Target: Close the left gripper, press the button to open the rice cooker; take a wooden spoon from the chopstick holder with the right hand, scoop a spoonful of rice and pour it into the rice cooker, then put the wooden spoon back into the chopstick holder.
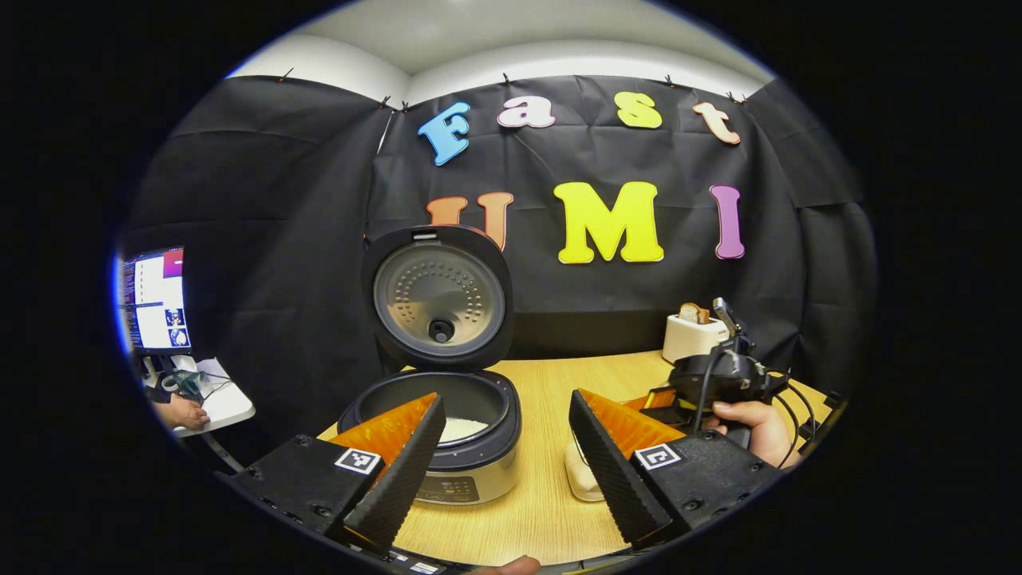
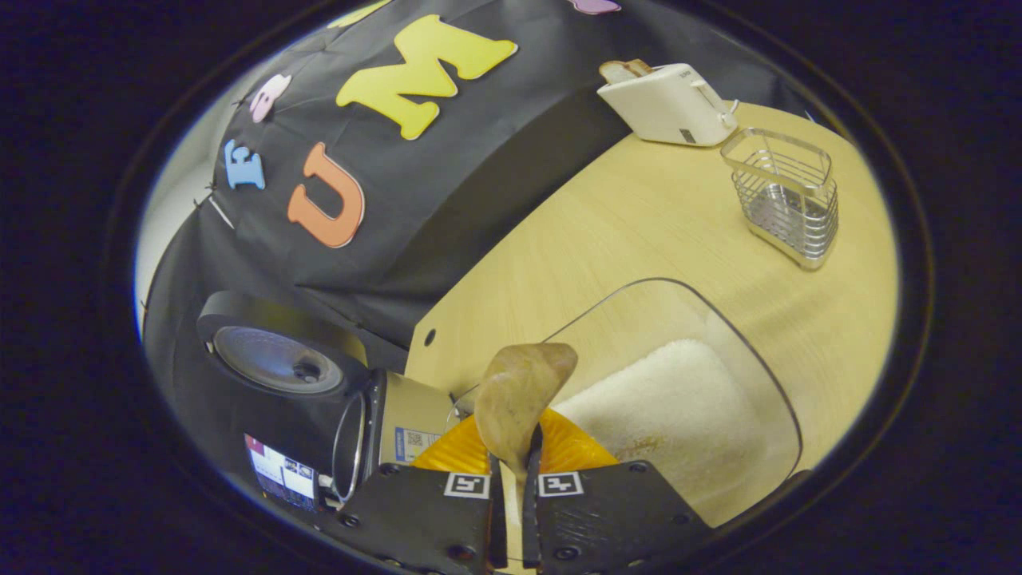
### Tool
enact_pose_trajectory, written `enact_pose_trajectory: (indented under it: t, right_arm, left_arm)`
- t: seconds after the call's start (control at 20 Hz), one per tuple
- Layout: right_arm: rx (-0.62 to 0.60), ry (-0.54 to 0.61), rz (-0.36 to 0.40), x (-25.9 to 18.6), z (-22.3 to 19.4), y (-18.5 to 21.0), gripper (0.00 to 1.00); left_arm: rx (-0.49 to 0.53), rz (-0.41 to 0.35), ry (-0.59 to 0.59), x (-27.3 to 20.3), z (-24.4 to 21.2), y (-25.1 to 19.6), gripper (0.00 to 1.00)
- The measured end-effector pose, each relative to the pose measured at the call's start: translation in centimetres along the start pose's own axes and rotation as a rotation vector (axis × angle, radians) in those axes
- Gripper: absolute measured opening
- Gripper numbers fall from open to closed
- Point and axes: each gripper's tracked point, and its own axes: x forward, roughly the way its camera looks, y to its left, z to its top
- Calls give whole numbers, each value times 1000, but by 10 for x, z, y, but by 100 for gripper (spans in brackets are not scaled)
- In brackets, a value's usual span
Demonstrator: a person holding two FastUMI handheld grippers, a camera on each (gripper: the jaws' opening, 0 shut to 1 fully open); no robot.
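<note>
My right claw (image 2: 511,471) grips one wooden spoon (image 2: 519,399) above the rice container (image 2: 679,399); left claw (image 1: 503,447) gapes wide before one open rice cooker (image 1: 435,399); one toaster (image 2: 667,100), one chopstick holder (image 2: 786,196) on the surface (image 2: 607,224).

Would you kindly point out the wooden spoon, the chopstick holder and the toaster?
wooden spoon (image 2: 520,391), right gripper view, on its bowl.
chopstick holder (image 2: 786,204), right gripper view, on its wire wall.
toaster (image 2: 667,108), right gripper view, on its white side.

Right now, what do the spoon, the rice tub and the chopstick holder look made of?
Spoon: matte, mottled brown, likely wood.
Rice tub: clear, glossy, probably plastic; the rice and table show through its wall.
Chopstick holder: shiny silver wire bars, apparently metal.
</note>
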Motion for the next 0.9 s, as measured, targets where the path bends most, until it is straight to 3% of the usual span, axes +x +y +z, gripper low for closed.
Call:
enact_pose_trajectory:
  t: [0.25, 0.4, 0.5, 0.6, 0.9]
  right_arm:
    - [121, -35, 70, -13, 17, 0, 7]
    - [159, -56, 74, -19, 25, -6, 5]
    - [165, -95, 82, -27, 36, -10, 10]
    - [181, -118, 117, -34, 44, -7, 5]
    - [317, -129, 226, -59, 66, -16, 7]
  left_arm:
    - [-14, 25, 6, 2, -2, 12, 100]
    - [-15, 30, 8, 2, -3, 13, 99]
    - [-13, 31, 9, 3, -3, 13, 100]
    - [-10, 34, 11, 3, -4, 13, 99]
    - [-6, 39, 13, 3, -4, 13, 99]
